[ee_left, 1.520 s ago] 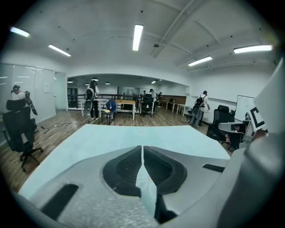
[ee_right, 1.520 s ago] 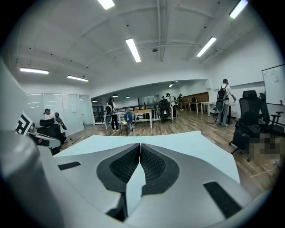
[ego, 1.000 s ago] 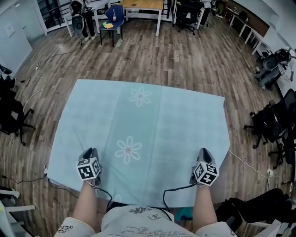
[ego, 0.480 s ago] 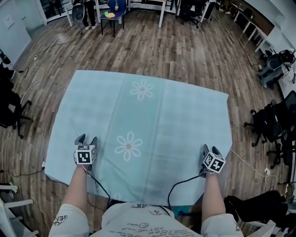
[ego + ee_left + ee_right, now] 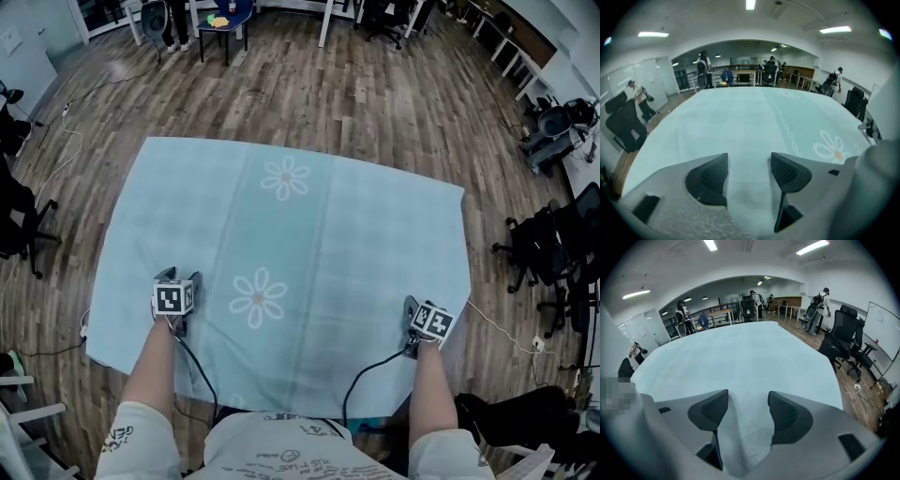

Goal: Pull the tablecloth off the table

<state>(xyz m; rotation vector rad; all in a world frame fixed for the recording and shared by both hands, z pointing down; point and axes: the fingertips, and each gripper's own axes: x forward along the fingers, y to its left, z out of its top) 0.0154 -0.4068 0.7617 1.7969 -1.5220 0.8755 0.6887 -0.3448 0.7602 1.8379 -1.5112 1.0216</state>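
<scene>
Head view, looking steeply down: a pale blue tablecloth [image 5: 356,234] with daisy prints lies spread flat over the whole table, its near edge hanging toward the person. The left gripper [image 5: 175,277] rests on the cloth near the near-left corner. The right gripper [image 5: 412,307] rests on it near the near-right corner. Wood floor [image 5: 375,103] surrounds the table, with office chairs [image 5: 548,248] off beyond the right gripper.

Left gripper view: the jaws are opening and stand wide. A soft raised ridge of cloth runs between them, and the pads do not appear to press it. The rest of the cloth stretches away ahead of the jaws, with a daisy [image 5: 832,147] ahead and to the right.

Right gripper view: these jaws are also opening and stand wide. A low fold of cloth lies in the gap, loose rather than pinched. Plain cloth fills the view ahead.

Risks, as a judgement: neither gripper has hold of the cloth now, so pulling now would leave it behind. If the jaws close on too shallow a fold, it may slip out. One side gripping and the other not would drag the cloth askew.
</scene>
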